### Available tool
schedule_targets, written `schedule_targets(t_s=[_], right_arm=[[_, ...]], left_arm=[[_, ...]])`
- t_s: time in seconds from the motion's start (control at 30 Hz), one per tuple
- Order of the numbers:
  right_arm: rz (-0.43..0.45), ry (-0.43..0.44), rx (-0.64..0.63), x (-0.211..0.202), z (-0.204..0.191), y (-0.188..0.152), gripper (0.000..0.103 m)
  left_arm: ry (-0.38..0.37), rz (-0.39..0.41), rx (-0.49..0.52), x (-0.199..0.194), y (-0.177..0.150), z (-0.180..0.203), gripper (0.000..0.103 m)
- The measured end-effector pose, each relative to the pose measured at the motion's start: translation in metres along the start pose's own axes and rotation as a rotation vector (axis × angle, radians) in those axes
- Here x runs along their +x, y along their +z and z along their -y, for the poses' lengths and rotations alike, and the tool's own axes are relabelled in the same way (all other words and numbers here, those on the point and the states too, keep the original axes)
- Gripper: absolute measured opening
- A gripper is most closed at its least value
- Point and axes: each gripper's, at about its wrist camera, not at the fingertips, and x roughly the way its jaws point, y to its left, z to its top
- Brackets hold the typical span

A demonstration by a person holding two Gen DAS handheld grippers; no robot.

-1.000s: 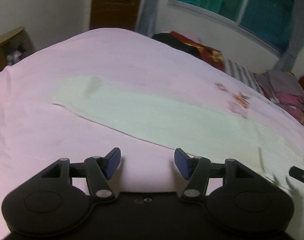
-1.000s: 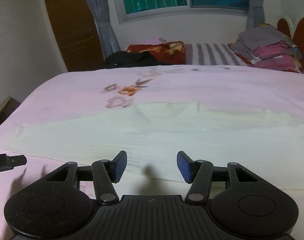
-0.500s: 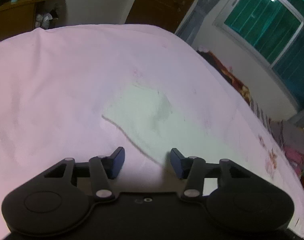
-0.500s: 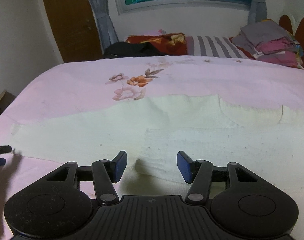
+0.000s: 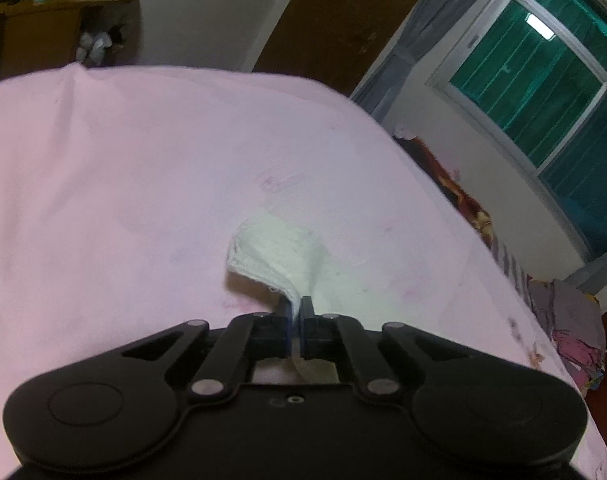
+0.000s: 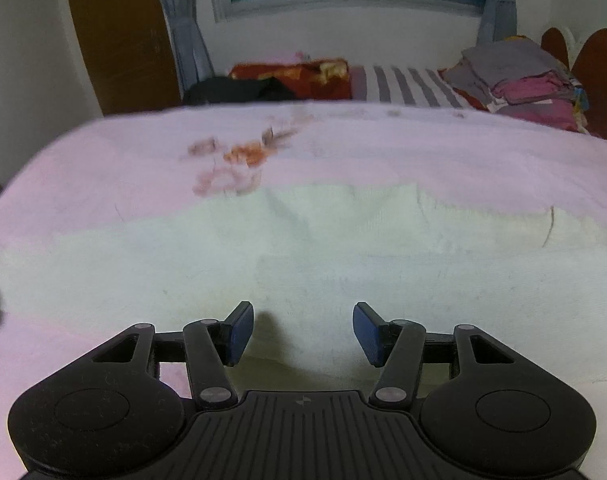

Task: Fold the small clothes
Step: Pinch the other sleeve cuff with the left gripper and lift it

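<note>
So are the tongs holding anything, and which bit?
The left tongs are shut on the white cloth, pinching its edge near a corner. The right tongs are open, holding nothing.

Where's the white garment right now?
The white garment lies spread across the pink bedsheet just ahead of the open right gripper; its end is pinched in the shut left gripper.

Both grippers are matte black plastic with round side housings and linkage arms pinned by silver rivets. The left gripper (image 5: 296,312) has a smooth centre plate with a small screw hole. The right gripper (image 6: 302,332) has a ribbed centre plate and blue pads (image 6: 240,334).
</note>
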Motion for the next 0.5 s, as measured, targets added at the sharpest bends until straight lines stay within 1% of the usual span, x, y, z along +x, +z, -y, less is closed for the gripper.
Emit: schedule_targets(t_s=[0.03, 0.1, 0.17, 0.23, 0.33, 0.43, 0.5], right_arm=[[-0.028, -0.007, -0.007, 0.008, 0.000, -0.003, 0.056], [-0.015, -0.013, -0.020, 0.009, -0.001, -0.004, 0.056], [-0.006, -0.003, -0.004, 0.006, 0.001, -0.002, 0.056], [-0.005, -0.014, 0.001, 0.008, 0.004, -0.003, 0.056], [-0.010, -0.021, -0.038, 0.011, 0.000, -0.005, 0.056], [-0.005, 0.003, 0.011, 0.007, 0.008, -0.002, 0.056], [0.013, -0.004, 0.018, 0.002, 0.009, 0.000, 0.056]], left_arm=[[-0.010, 0.005, 0.007, -0.003, 0.001, 0.003, 0.003], [-0.029, 0.013, 0.030, -0.006, 0.004, 0.009, 0.003], [-0.045, 0.022, 0.055, -0.010, 0.004, 0.015, 0.003], [-0.063, 0.024, 0.070, -0.014, 0.003, 0.022, 0.003], [-0.092, 0.036, 0.109, -0.019, 0.002, 0.039, 0.003], [-0.133, 0.046, 0.164, -0.028, -0.003, 0.057, 0.003], [-0.169, 0.048, 0.200, -0.035, -0.008, 0.073, 0.003]])
